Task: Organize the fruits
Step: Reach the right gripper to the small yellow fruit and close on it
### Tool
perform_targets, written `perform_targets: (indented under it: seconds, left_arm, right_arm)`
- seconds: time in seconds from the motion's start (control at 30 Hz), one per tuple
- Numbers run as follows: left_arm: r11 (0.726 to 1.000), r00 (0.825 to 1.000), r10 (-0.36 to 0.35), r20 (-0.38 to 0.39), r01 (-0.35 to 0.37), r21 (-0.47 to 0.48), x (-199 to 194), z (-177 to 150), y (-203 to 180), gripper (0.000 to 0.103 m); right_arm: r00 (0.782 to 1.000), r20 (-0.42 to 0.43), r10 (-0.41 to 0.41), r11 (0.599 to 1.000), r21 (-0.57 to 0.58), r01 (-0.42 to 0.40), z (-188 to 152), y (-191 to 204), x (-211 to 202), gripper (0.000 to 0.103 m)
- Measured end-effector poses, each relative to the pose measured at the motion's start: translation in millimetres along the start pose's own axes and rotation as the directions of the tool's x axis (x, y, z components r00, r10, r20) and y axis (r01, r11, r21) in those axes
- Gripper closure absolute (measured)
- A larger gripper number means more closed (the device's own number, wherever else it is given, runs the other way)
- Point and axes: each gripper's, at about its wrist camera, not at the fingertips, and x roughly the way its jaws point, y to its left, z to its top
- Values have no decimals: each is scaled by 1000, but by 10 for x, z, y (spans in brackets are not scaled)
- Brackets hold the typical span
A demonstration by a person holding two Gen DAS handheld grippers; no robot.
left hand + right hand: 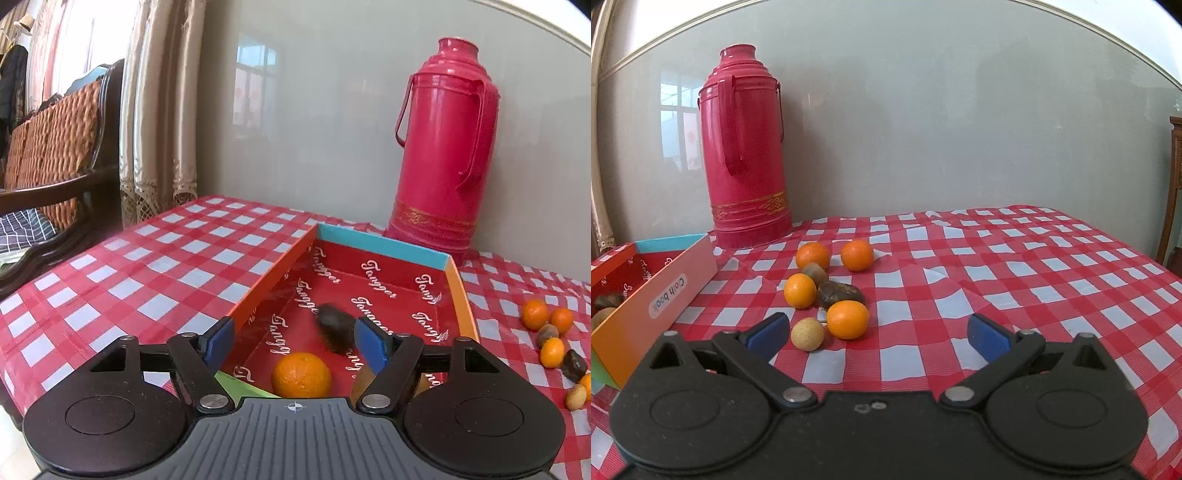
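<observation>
A lived-in home is showing here: a checked cloth is covering the worktop, a red thermos is standing by the wall, curtains are hanging beside a wicker-backed chair.

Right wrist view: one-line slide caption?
Open right gripper faces loose fruit pile on checkered tablecloth, box left, red thermos behind.

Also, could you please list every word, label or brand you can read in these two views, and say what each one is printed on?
"Tangger": repeated in white script across the red inside of the box, left wrist view; some repeats are blurred or cut off.
"Cloth book": white oval label on the box's pink-orange outer side, right wrist view, printed upside down.
The red thermos carries only a gold ornamental band, no words.
</observation>
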Motion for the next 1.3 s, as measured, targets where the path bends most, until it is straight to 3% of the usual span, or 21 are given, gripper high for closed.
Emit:
perform_targets:
  seconds: [0.07,0.17,0.33,0.57,0.63,0.77,0.97,1.3]
  left_arm:
    - [1000,1000,5,15,-5,15,-73,8,7,30]
    - [999,999,24,45,-26,37,-221,21,56,19]
    - [998,998,41,52,-44,48,-444,-22,263,16]
    - [990,989,140,57,-139,-31,-633,-138,619,3]
    - [987,986,155,62,-152,-50,-669,-159,707,3]
    - [982,981,185,64,-181,-56,-663,-180,833,0]
    - [972,970,230,77,-227,-56,-672,-205,1010,0]
    - [958,961,271,45,-266,-104,-651,-223,1307,0]
  right_arm:
    - [1000,3,1,1000,5,-1,5,-6,-7,5]
    - [1000,6,9,1000,11,-9,10,-13,-14,5]
    - [998,16,54,998,7,-54,24,38,-32,5]
    - [990,8,138,989,-48,-137,28,237,-8,9]
    - [989,2,148,987,-65,-148,36,296,15,13]
    - [983,-34,180,981,-73,-182,59,375,92,35]
    - [979,-113,171,984,-35,-176,73,370,277,53]
    - [970,-165,177,984,8,-178,56,375,409,62]
